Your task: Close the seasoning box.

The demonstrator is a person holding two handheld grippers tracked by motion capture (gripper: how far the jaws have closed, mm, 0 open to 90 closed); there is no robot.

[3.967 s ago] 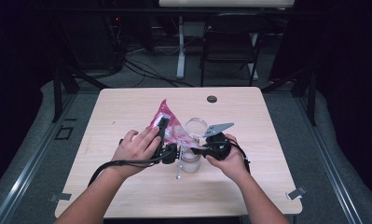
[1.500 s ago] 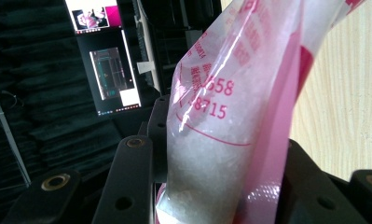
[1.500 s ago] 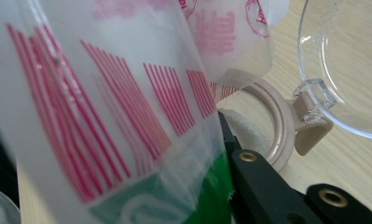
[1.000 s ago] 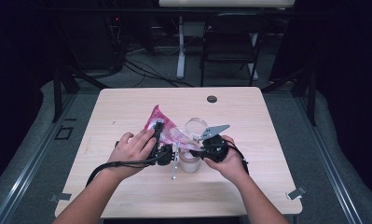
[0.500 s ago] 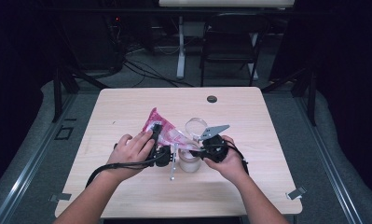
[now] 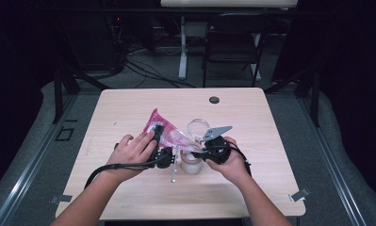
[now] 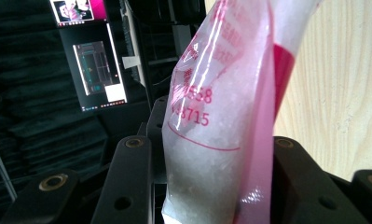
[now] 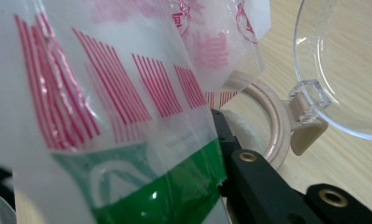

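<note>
Both tongs grasp the pink bag (image 6: 163,133): left tongs (image 6: 158,136) clamp its body, right tongs (image 6: 200,149) pinch its open end over the jar (image 6: 191,162) on the counter (image 6: 129,108); since earlier I see the bag tilted lower; I judge pouring underway.

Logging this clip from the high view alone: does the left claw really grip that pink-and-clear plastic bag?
Observer: Yes. In the left gripper view the pink-and-clear plastic bag is squeezed between the black jaws of the left claw.
Operator: What's inside it?
Observer: White grainy powder, visible through the clear film.
Operator: And the right claw?
Observer: The right claw is shut on the bag's green-banded corner.
</note>
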